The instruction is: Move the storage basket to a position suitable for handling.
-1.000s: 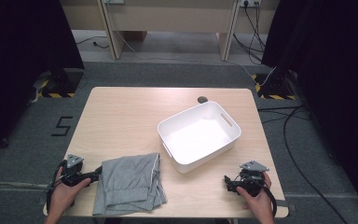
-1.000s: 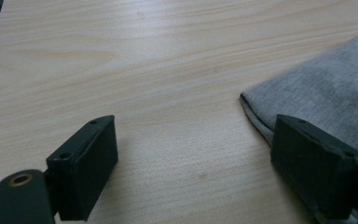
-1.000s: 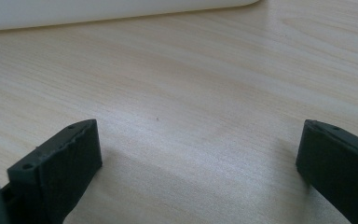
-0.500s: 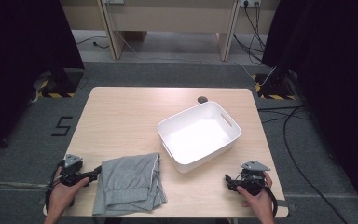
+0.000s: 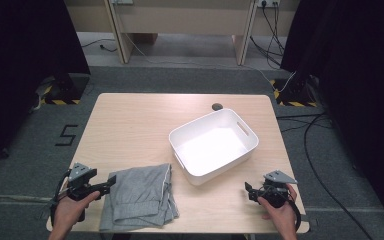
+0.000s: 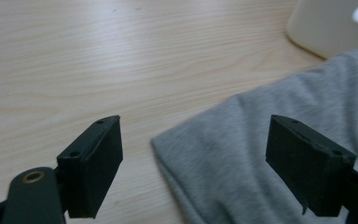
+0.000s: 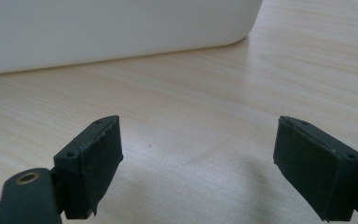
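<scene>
Grey cloth (image 5: 140,196) | left hand-held gripper (image 5: 111,181) gaping at its edge, level | right hand-held gripper (image 5: 249,191) gaping, low

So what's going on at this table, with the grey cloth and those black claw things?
A person sits at a wooden table with a two-jaw gripper in each hand. The left gripper is at the edge of a folded grey cloth, its open jaws just narrowed a little, with a corner of the cloth between them but not pinched. The right gripper hovers open over bare wood near an empty white tub. Nothing is being held.
</scene>
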